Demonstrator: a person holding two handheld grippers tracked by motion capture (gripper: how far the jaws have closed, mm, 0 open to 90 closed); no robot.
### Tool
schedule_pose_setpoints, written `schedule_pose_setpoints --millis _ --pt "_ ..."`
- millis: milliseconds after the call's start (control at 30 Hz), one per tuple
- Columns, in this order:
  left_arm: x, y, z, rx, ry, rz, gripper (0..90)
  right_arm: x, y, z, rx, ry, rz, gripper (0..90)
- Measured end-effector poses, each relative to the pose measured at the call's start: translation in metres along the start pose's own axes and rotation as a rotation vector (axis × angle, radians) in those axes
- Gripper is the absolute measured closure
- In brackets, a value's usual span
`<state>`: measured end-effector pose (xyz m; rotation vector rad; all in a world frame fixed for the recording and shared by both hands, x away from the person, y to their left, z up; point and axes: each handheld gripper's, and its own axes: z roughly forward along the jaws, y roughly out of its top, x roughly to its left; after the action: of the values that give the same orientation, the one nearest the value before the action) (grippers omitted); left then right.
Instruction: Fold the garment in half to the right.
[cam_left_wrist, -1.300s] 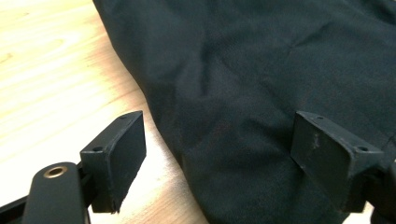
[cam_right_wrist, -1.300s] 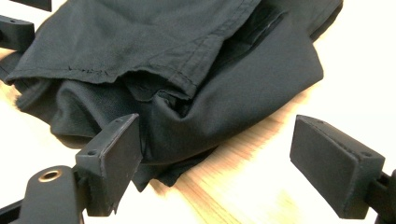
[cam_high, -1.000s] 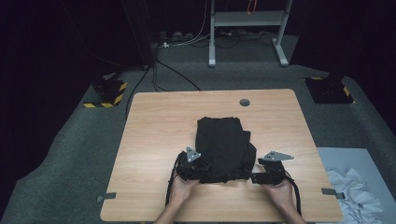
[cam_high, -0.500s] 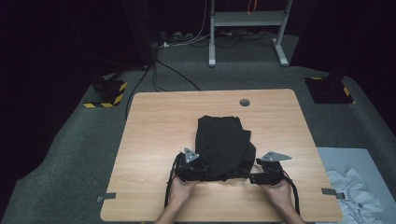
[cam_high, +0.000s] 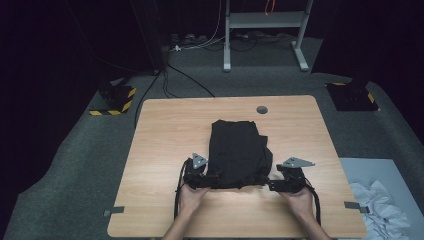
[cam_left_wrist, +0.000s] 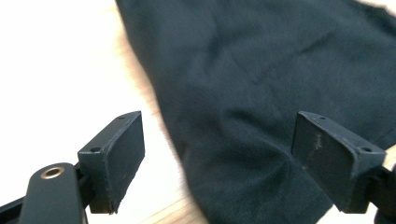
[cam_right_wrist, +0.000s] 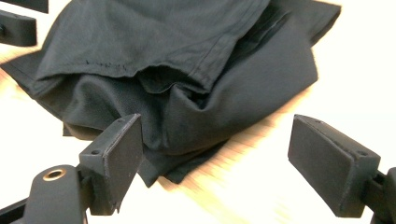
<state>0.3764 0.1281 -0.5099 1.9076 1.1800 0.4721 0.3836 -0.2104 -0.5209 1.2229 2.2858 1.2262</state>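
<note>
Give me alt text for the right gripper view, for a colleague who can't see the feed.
A folded black garment lies in rumpled layers on a pale wooden table, its near corner reaching between the wide-open jaws of the right claw. The jaws rise from the bottom edge, neither one gripping the cloth. Part of the left claw shows at the top left corner.

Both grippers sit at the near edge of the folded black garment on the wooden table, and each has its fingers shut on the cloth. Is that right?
Not quite. The left gripper and right gripper are at the near edge of the black garment on the table, but their fingers are open, not shut on the cloth. Both gripper views show the fingers spread wide, with nothing clamped between them.
</note>
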Motion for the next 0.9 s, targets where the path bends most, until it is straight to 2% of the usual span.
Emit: schedule_pose_setpoints --millis 200,433,600,900 --pt "0.011 0.005 -0.023 -0.062 0.025 -0.019 17.3 -0.008 0.002 -0.02 -0.045 -0.01 0.013 18.3" --pt "0.022 0.005 -0.046 -0.124 0.053 -0.056 17.2 -0.013 0.007 -0.034 -0.093 -0.022 0.027 18.4" --pt "0.029 0.003 -0.057 -0.14 0.064 -0.067 17.3 -0.017 0.009 -0.043 -0.123 -0.031 0.029 18.6" --pt "0.038 -0.008 -0.071 -0.151 0.092 -0.088 16.8 -0.027 0.003 -0.057 -0.142 -0.066 0.048 18.5"
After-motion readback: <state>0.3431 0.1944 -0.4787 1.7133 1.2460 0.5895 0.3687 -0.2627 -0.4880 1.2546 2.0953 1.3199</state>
